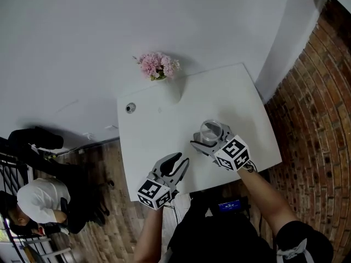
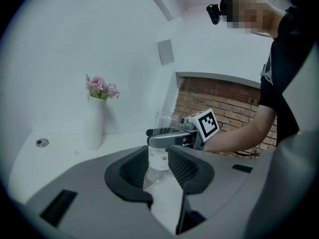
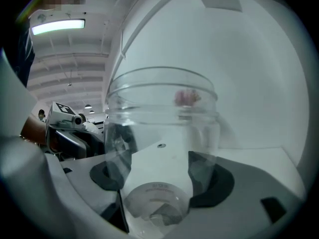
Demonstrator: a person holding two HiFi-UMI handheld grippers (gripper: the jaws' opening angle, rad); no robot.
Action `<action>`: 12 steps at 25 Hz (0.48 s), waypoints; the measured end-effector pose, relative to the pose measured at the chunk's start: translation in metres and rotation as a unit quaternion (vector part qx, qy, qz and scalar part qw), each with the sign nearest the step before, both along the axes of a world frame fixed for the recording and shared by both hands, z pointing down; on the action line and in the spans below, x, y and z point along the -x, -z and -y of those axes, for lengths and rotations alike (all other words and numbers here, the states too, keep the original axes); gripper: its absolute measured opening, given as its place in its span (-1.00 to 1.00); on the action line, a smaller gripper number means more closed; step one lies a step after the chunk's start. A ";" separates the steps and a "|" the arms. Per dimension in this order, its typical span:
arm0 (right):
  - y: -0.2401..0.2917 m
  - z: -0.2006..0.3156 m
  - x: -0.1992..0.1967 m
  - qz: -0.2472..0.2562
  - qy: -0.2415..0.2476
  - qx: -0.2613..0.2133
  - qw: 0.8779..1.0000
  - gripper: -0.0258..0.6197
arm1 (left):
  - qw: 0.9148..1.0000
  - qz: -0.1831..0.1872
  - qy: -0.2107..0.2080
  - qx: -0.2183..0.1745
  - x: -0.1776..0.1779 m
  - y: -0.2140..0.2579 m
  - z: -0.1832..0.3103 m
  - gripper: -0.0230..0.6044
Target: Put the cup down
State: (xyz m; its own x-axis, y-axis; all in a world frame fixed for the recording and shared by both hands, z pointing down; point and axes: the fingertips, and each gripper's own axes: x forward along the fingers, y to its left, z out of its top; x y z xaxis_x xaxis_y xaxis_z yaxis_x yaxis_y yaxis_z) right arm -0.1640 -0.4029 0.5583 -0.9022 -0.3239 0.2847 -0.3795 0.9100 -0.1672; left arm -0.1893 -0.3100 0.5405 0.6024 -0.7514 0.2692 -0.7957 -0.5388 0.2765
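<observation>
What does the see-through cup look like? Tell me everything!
The cup is clear, plastic-looking, round and tall, with a ridged band under its open rim. It looks empty and stands upright. The right claw clamps it, one dark pad on each side. It is over the white table, toward the person's side; whether its bottom touches the table I cannot tell. Nothing else touches it.

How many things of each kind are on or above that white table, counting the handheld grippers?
Clear plastic cup: 1
White vase of pink flowers: 1
Small round metal fitting: 1
Grippers, left gripper and right gripper: 2
Total: 5
</observation>
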 end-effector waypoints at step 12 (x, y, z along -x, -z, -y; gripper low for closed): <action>-0.031 0.027 0.022 0.003 0.007 -0.041 0.999 0.22 | 1.000 -0.014 0.012 0.021 0.009 -0.019 0.021 -0.56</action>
